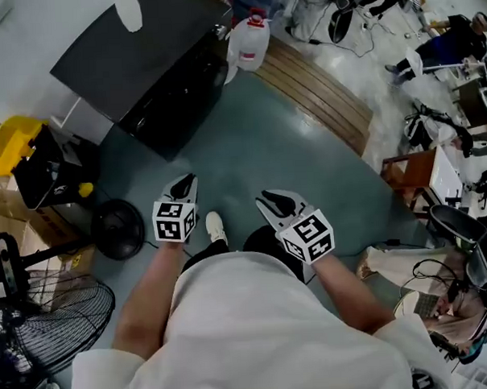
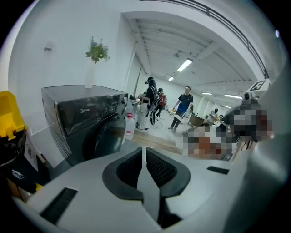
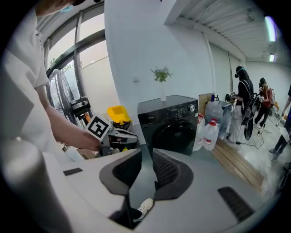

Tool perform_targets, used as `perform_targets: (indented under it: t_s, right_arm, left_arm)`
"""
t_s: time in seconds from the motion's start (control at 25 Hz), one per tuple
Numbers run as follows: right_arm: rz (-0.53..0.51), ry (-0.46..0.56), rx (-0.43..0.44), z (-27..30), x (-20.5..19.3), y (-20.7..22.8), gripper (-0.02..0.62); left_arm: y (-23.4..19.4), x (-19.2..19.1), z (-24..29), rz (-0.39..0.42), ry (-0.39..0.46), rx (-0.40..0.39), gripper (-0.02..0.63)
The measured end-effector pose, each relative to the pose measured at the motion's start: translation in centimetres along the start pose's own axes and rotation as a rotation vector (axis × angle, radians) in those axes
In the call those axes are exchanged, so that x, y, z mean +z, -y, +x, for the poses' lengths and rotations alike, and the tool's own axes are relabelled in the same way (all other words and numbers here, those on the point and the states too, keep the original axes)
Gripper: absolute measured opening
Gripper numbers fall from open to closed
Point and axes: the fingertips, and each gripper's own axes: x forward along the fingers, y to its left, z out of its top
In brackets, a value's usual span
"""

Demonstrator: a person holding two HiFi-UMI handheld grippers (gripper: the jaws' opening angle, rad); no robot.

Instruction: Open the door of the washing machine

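Observation:
A black front-loading washing machine (image 1: pixel 149 65) stands at the upper left of the head view, its round door (image 1: pixel 179 92) shut and facing me. Both grippers hover over the grey-green floor, well short of the machine. My left gripper (image 1: pixel 183 184) points at it with jaws shut on nothing; in the left gripper view (image 2: pixel 144 157) the door (image 2: pixel 107 139) shows ahead to the left. My right gripper (image 1: pixel 274 200) is beside it; in the right gripper view (image 3: pixel 146 159) its pads stand a narrow gap apart with nothing between. The door (image 3: pixel 175 134) lies straight ahead.
Two white jugs (image 1: pixel 249 40) with red caps stand right of the machine, by a wooden platform (image 1: pixel 315 90). A yellow bin (image 1: pixel 12 143), boxes, a black round object (image 1: pixel 116 227) and a floor fan (image 1: pixel 47 319) crowd the left. People work in the far background.

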Motion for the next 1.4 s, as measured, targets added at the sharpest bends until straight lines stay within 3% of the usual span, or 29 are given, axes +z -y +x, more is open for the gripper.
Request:
perform_targets:
  t_s: [0.28,0.8,1.08,1.4]
  right_arm:
    - [0.019,-0.047,0.070,3.5,1.4,3.2,0.100]
    - [-0.082,-0.158,0.212,11.9,4.7,13.5,0.101]
    - [-0.091,-0.213,0.268,14.9,3.6,14.1,0.100]
    - [-0.067,-0.265,0.284,15.8,2.0,13.5,0.097]
  left_arm:
    - [-6.4,1.9,4.2,0.012,-0.029,0.101,0.063]
    - [-16.9,1.5,15.5,-0.031,-0.179,0.246,0.121]
    - [-21.1,-3.0,19.8,-0.055,-0.291,0.294,0.133]
    - [-23.4,-5.1,21.7,-0.036,-0.334,0.297,0.133]
